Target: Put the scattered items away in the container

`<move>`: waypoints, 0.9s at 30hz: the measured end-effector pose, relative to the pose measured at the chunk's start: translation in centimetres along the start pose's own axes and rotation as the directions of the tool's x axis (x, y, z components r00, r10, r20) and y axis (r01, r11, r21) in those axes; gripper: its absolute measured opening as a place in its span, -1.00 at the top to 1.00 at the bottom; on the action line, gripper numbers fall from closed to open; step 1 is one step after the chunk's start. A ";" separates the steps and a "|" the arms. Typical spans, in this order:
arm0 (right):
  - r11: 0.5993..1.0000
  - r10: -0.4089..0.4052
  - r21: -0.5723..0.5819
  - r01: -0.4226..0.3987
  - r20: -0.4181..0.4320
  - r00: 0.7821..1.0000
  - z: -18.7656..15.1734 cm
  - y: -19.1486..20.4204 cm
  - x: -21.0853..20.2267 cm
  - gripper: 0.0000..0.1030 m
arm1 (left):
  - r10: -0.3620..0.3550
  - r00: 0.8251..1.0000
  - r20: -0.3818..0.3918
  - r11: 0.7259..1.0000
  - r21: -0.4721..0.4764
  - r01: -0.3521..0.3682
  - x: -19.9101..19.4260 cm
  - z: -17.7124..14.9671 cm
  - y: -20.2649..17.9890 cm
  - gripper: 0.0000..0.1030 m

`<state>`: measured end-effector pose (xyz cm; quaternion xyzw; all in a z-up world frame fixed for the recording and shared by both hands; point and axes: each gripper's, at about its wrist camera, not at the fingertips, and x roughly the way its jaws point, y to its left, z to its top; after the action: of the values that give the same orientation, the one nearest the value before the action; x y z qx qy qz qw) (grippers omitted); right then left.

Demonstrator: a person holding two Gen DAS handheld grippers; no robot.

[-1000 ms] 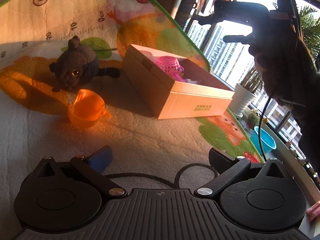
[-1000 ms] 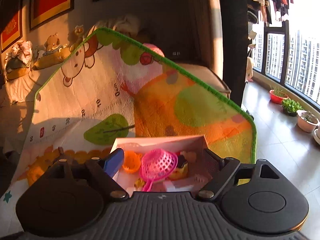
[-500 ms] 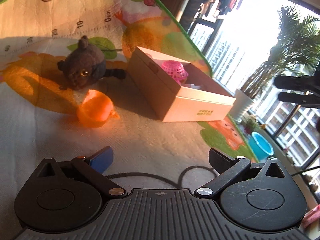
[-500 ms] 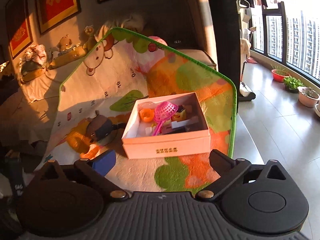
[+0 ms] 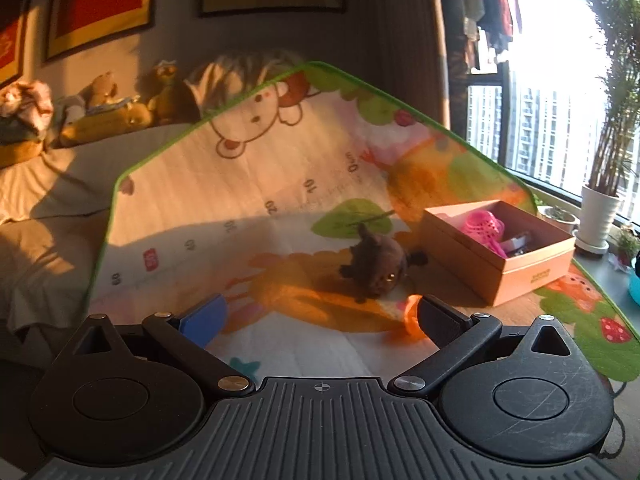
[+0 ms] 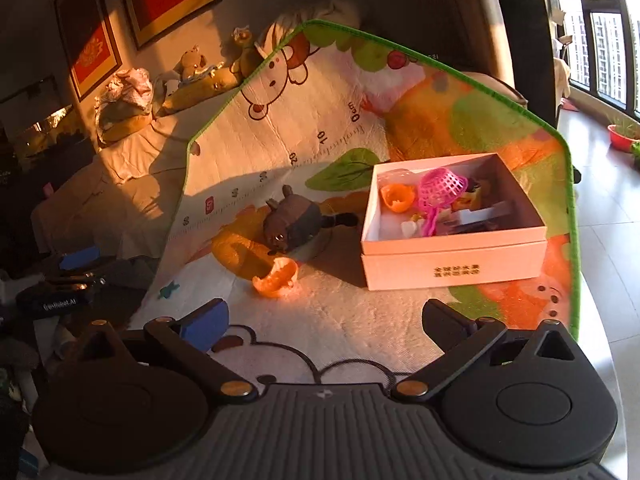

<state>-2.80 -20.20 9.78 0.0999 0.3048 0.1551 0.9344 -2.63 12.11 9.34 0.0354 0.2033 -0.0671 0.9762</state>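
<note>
A white cardboard box (image 6: 454, 258) stands on the play mat and holds a pink mesh scoop (image 6: 442, 188), an orange cup (image 6: 396, 197) and other small toys. It also shows in the left wrist view (image 5: 520, 272). A dark plush toy (image 6: 294, 220) lies left of the box, also seen in the left wrist view (image 5: 378, 266). An orange cup (image 6: 277, 276) lies on its side in front of the plush; in the left wrist view (image 5: 411, 316) my finger partly hides it. My left gripper (image 5: 320, 318) and right gripper (image 6: 324, 320) are open and empty, held back from the toys.
The colourful play mat (image 6: 320, 128) has a green edge. A sofa with stuffed toys (image 6: 192, 76) stands at the back left. The other gripper (image 6: 64, 280) shows at the far left. Potted plants (image 5: 600, 208) stand by the window at the right.
Both grippers have pulled back and away from the box and toys, so more of the mat and room shows. The toys have not moved.
</note>
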 end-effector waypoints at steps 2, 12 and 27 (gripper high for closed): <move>0.999 0.037 0.027 -0.038 0.023 0.999 1.2 0.5 0.1 -1.00 | 0.008 1.000 0.020 1.000 -0.012 -0.007 -0.3 -0.1 0.2 -1.00; 0.994 -0.074 -0.067 0.083 0.126 0.989 2.9 0.9 -3.8 -1.00 | -0.108 0.993 -0.056 0.987 0.111 0.114 11.0 -1.8 -13.0 -1.00; 0.998 -0.050 0.037 0.048 0.068 0.996 2.3 -0.6 -3.5 -1.00 | -0.145 0.953 -0.265 0.982 0.080 0.172 16.9 -3.7 -15.6 -1.00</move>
<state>-3.93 -22.20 13.29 0.1144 0.2776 0.1232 0.9459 9.03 -4.89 -1.45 0.0774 0.3272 -0.1504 0.9297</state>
